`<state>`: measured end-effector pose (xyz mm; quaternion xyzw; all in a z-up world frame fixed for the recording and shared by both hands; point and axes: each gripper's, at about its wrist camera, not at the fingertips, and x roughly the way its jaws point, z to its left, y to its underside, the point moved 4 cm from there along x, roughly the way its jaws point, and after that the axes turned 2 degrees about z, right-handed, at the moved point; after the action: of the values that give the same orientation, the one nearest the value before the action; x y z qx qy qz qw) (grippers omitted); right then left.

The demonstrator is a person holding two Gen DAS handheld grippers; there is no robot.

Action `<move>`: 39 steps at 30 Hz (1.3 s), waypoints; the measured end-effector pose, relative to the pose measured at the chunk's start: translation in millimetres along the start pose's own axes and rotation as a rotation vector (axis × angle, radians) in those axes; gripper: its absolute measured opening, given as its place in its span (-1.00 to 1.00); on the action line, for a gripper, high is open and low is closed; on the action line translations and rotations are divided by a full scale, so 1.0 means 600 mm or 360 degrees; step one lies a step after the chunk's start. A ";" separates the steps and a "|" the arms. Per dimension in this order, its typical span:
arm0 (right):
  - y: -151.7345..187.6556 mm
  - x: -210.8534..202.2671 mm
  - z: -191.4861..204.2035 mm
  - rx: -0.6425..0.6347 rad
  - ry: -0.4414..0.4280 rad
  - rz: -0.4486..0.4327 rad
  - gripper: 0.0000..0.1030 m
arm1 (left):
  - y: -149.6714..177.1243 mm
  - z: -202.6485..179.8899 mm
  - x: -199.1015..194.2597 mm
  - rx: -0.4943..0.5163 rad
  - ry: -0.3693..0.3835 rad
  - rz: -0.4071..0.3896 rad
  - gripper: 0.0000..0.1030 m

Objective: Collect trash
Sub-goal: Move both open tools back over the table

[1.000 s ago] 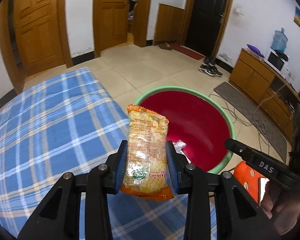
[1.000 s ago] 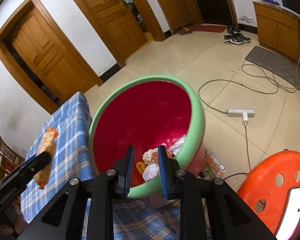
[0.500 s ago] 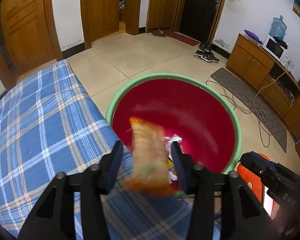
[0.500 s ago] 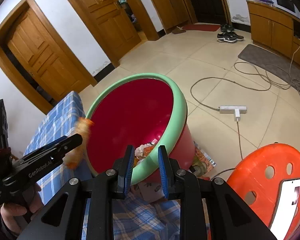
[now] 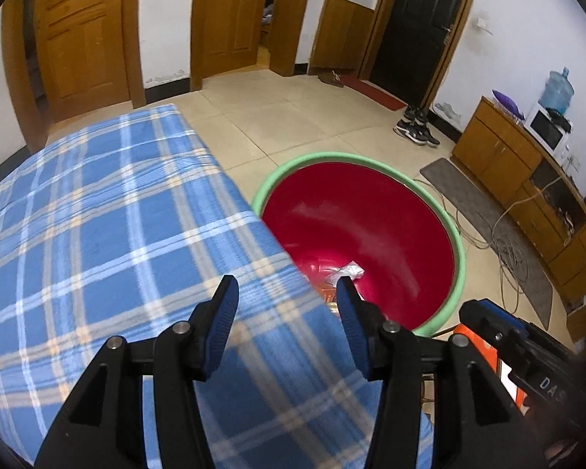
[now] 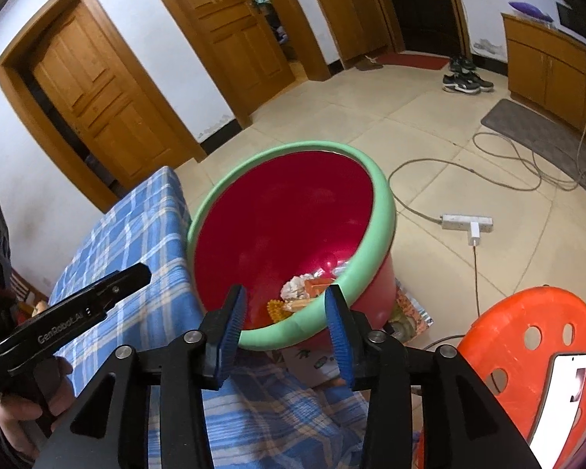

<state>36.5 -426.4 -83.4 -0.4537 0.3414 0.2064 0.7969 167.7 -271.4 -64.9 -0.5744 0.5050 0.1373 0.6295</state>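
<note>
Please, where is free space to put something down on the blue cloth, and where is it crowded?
The blue checked cloth is bare from its far edge by the wooden doors down to the left gripper. It is crowded at the red basin, where wrappers lie inside, near the orange stool and right gripper, whose jaws are opening, empty.

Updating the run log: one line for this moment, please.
left gripper: open, empty | right gripper: opening, empty | wrappers: in red basin

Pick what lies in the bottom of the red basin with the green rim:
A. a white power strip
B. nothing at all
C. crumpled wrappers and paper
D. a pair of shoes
C: crumpled wrappers and paper lie at the bottom of the red basin, seen from the right wrist.
</note>
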 end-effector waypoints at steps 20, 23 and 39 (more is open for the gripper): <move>0.057 -0.044 0.163 -0.0333 -0.0115 -0.0046 0.44 | 0.095 0.135 -0.161 -0.0300 -0.0270 -0.0216 0.37; 0.069 -0.051 0.179 -0.0365 -0.0126 -0.0063 0.47 | 0.111 0.146 -0.181 -0.0341 -0.0324 -0.0245 0.43; 0.130 -0.085 0.227 -0.0498 -0.0167 -0.0159 0.50 | 0.202 0.175 -0.257 -0.0444 -0.0511 -0.0354 0.48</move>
<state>0.7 -270.7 -43.1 -0.5772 0.2401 0.2405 0.7425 57.0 -81.9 -31.2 -0.6786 0.3083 0.2252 0.6275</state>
